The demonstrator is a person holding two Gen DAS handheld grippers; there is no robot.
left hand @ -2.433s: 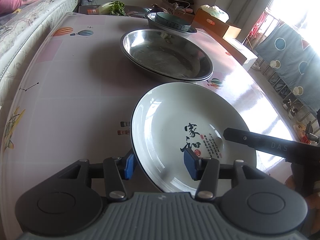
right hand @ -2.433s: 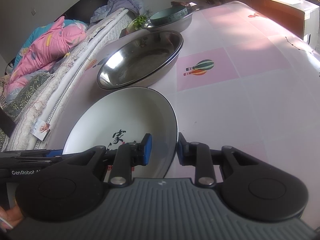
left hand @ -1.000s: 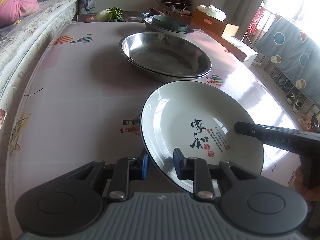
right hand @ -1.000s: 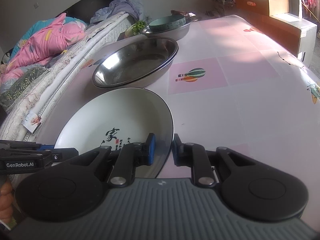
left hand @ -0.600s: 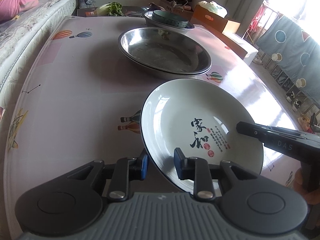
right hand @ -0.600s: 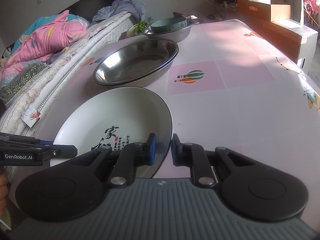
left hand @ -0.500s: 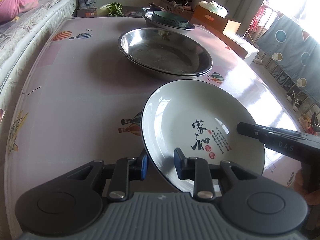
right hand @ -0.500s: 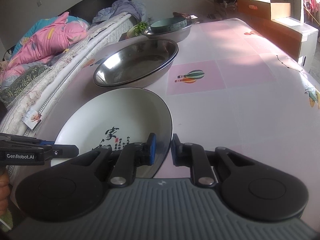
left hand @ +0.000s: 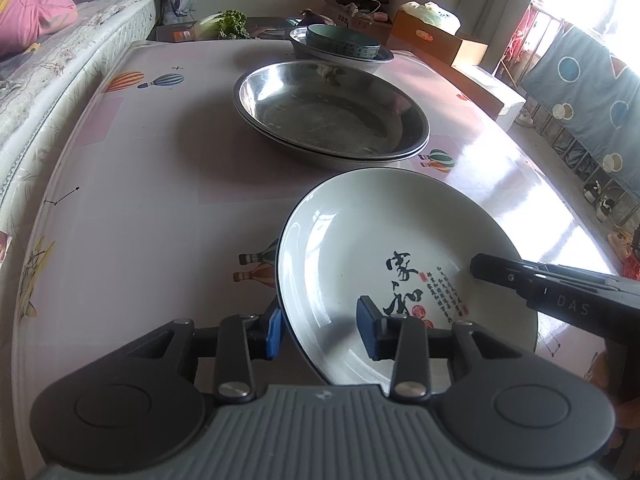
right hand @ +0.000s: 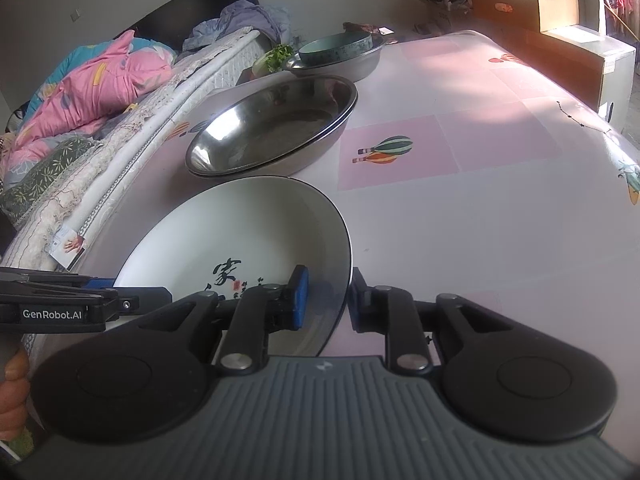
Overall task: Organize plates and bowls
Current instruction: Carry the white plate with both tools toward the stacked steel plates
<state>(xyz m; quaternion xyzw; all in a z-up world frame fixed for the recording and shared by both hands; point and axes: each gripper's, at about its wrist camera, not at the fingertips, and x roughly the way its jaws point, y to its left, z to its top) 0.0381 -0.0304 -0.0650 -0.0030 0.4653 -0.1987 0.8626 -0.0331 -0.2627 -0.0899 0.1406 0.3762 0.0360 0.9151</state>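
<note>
A white plate with black calligraphy (left hand: 384, 248) (right hand: 240, 240) hangs above the table's near part. My left gripper (left hand: 320, 328) has its jaws apart around the plate's left rim, with clear gaps to the pads. My right gripper (right hand: 326, 296) is shut on the plate's right rim. Beyond the plate, stacked steel basins (left hand: 332, 114) (right hand: 272, 128) sit on the table. Farther back a teal bowl (left hand: 342, 42) (right hand: 336, 50) rests inside another steel basin (left hand: 380, 60) (right hand: 352, 68).
The table (left hand: 140, 184) (right hand: 480, 208) has a pink balloon-print cover. A bed with pink bedding (right hand: 92, 92) runs along its left side. Greens (left hand: 228, 24), cardboard boxes (left hand: 436, 40) (right hand: 532, 8) and a patterned cloth (left hand: 588, 92) lie beyond the far and right edges.
My left gripper's jaws have opened off the plate's left rim. The right gripper stays clamped on the right rim. The plate has shifted slightly.
</note>
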